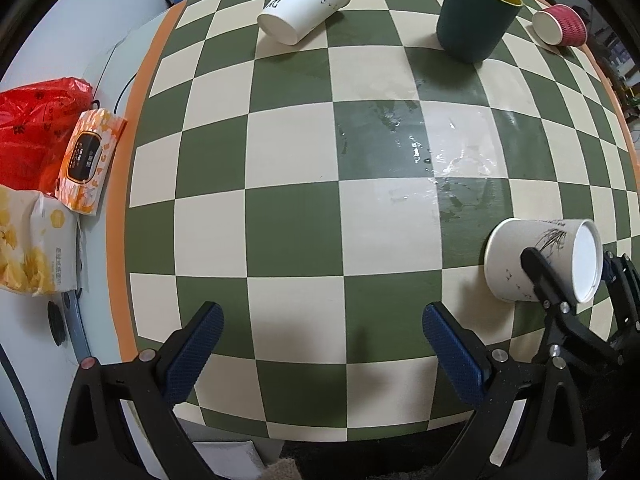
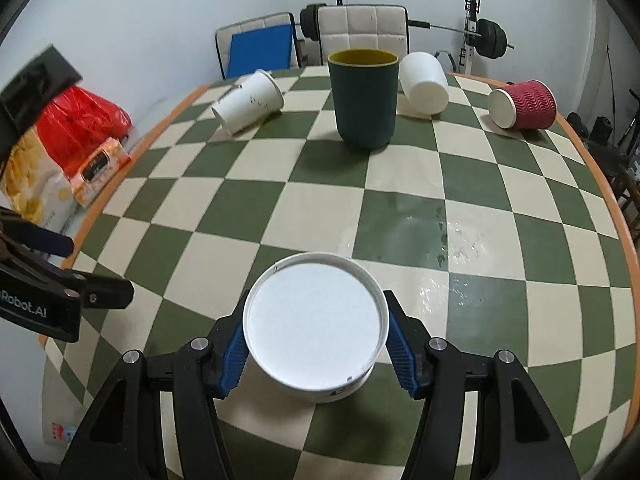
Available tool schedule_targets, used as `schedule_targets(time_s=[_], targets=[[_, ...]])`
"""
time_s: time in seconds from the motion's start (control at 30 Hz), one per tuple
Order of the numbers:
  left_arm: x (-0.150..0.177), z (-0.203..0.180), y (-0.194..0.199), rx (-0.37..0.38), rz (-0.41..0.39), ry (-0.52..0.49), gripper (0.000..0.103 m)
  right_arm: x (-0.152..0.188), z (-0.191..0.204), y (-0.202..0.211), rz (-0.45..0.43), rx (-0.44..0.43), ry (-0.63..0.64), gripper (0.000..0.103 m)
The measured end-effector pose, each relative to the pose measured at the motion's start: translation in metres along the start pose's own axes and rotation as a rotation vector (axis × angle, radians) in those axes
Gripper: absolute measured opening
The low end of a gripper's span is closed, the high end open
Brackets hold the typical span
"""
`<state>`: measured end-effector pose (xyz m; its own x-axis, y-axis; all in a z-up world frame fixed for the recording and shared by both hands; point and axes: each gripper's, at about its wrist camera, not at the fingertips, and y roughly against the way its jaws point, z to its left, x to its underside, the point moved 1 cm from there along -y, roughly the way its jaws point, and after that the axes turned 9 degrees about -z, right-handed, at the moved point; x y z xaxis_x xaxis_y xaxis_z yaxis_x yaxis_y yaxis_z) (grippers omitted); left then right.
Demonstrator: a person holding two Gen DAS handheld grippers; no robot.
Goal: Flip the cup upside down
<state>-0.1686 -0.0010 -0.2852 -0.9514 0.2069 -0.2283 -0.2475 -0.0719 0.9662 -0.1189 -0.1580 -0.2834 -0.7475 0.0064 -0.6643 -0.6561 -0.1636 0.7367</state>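
My right gripper (image 2: 316, 344) is shut on a white paper cup (image 2: 314, 322), its pads against both sides, the cup's flat bottom facing the camera. In the left wrist view the same cup (image 1: 516, 256) appears tilted, mouth toward the table, with the right gripper (image 1: 560, 280) around it at the right edge. My left gripper (image 1: 322, 350) is open and empty above the near part of the checkered table (image 1: 288, 232); it also shows in the right wrist view (image 2: 60, 280) at the far left.
A dark green cup (image 2: 366, 98) stands upright at the back. A white paper cup (image 2: 248, 100), another white cup (image 2: 424, 82) and a red ribbed cup (image 2: 522, 104) lie on their sides. A wet patch (image 1: 432, 148) is mid-table. Wipes (image 1: 90, 160) and bags (image 1: 36, 128) lie left.
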Motion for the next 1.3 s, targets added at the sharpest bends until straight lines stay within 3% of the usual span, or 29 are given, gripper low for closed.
schedule_targets(time_s=[0.13, 0.2, 0.3, 0.57, 0.9, 1.13, 1.3], targets=[[0.000, -0.004, 0.004, 0.008, -0.007, -0.006, 0.102, -0.002, 0.001, 0.000, 0.057, 0.011, -0.013, 0.064], [0.001, -0.006, 0.006, 0.009, -0.013, -0.011, 0.102, -0.002, 0.000, 0.001, 0.080, 0.028, -0.021, 0.079], [0.001, -0.008, 0.009, 0.017, -0.017, -0.010, 0.102, -0.004, -0.001, 0.005, 0.115, 0.040, -0.040, 0.089], [0.003, -0.005, 0.040, 0.058, -0.044, 0.032, 0.102, -0.019, -0.007, 0.037, 0.226, 0.086, -0.130, 0.094], [0.000, 0.012, 0.152, 0.102, -0.165, 0.114, 0.102, -0.080, -0.010, 0.147, 0.240, 0.195, -0.154, 0.094], [-0.007, 0.022, 0.242, 0.109, -0.264, 0.142, 0.102, -0.131, -0.003, 0.231, 0.170, 0.228, -0.116, 0.094], [-0.005, 0.022, 0.285, 0.113, -0.301, 0.142, 0.102, -0.157, 0.002, 0.281, 0.117, 0.235, -0.118, 0.094]])
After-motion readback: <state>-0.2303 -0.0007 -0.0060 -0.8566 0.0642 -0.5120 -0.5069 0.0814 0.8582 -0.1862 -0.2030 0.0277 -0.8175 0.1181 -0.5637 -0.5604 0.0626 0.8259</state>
